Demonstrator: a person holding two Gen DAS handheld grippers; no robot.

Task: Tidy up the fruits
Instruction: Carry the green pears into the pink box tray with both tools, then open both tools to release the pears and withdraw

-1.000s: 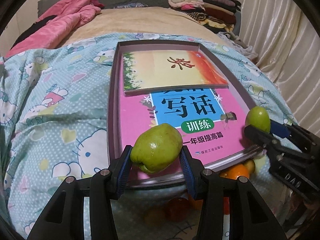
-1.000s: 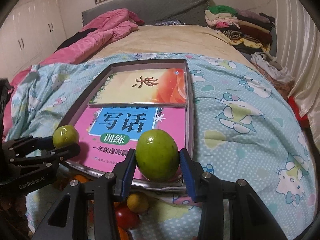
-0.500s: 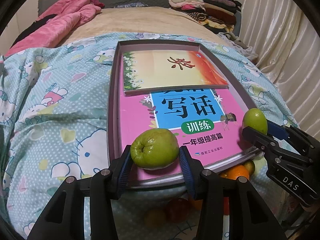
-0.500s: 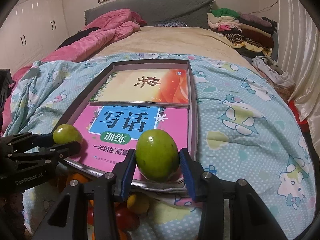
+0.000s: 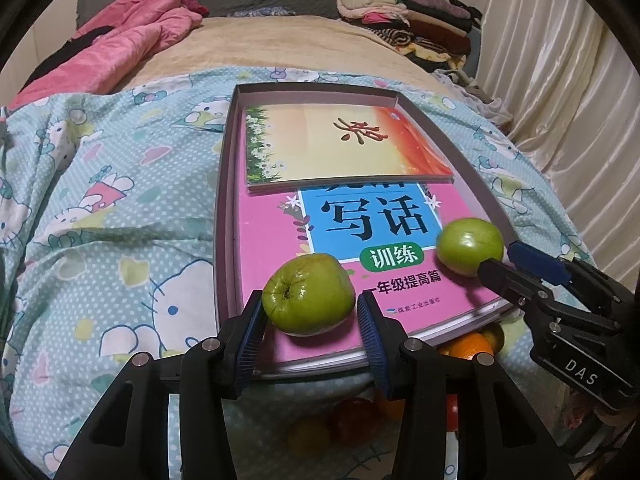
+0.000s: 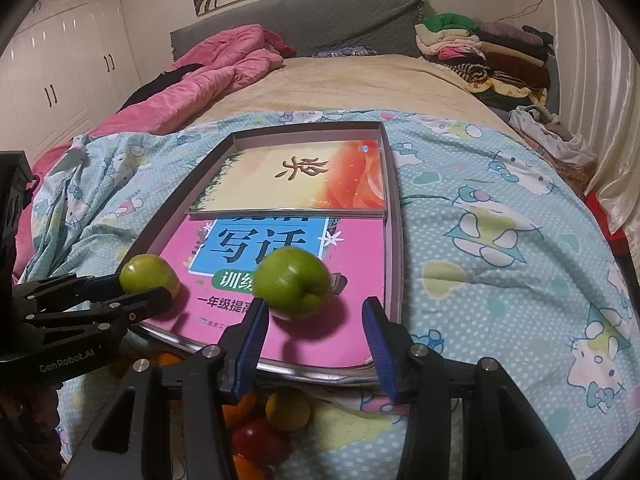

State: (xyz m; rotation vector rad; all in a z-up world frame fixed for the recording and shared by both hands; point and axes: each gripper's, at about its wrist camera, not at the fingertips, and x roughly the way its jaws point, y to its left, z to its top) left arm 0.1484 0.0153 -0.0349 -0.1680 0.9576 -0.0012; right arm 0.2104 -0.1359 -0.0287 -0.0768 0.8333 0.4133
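Bed's pink book (image 6: 320, 332) bears green fruit (image 6: 292, 282) between right gripper (image 6: 316, 332) pads.

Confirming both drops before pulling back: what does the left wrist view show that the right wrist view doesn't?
Left wrist only: the left gripper clamped on its green apple, stem dimple visible. Right wrist only: the right gripper, jaws just been opening and clear of the other apple, which looks blurred; a white wardrobe. Both: both apples over the pink book in the tray, loose fruit below.
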